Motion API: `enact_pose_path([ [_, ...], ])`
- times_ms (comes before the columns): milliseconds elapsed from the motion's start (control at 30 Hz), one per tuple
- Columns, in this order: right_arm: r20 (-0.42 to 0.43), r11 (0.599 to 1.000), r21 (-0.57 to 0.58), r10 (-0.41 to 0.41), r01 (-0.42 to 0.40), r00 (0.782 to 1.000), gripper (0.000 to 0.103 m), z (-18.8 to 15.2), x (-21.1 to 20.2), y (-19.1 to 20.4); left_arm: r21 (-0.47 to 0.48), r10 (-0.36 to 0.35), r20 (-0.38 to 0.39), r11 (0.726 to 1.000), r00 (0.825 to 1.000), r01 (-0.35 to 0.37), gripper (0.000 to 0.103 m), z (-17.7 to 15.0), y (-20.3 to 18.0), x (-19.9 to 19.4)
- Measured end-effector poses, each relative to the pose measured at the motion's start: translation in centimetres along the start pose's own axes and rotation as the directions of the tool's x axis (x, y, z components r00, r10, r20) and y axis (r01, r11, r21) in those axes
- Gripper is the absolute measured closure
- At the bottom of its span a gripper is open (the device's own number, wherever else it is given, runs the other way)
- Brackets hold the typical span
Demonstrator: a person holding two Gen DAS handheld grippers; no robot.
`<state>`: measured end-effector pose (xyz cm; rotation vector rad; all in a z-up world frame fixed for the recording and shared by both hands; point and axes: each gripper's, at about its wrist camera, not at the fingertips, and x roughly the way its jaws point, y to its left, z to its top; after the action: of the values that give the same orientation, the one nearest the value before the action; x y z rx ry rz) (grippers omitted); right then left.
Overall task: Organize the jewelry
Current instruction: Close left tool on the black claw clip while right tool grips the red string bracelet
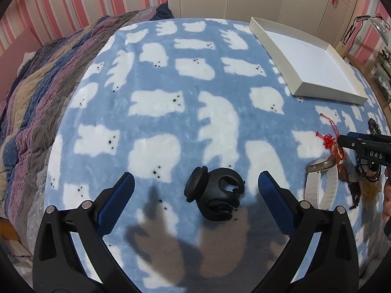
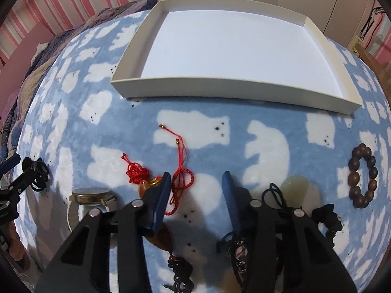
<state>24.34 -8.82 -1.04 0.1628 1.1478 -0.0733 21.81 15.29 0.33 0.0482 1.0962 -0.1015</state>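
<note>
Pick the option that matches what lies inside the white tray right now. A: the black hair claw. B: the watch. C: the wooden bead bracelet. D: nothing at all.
D. The white tray shows only its bare floor; the wooden bead bracelet, the watch and the black hair claw all lie on the blanket outside it.

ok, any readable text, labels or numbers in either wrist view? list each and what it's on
"DAS": white letters on the black body of the right tool, seen in the left wrist view.
Watch dial: seen edge-on, nothing readable.
White tray: no print visible.
Nothing else legible in either view.
</note>
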Motion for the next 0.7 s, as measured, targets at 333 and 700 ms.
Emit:
enact_pose_path([
  [333,0.002,1.0,-0.016,-0.007,0.008,1.0,0.069,-0.1,0.5,0.2,0.009,-0.004,-0.02,1.0,1.0,0.004,0.004,-0.1,-0.3,1.0],
  [700,0.022,1.0,-0.023,0.021,-0.021,1.0,0.097,-0.1,0.2,0.9,0.014,-0.013,-0.036,1.0,0.999,0.013,0.021,-0.3,-0.4,1.3],
])
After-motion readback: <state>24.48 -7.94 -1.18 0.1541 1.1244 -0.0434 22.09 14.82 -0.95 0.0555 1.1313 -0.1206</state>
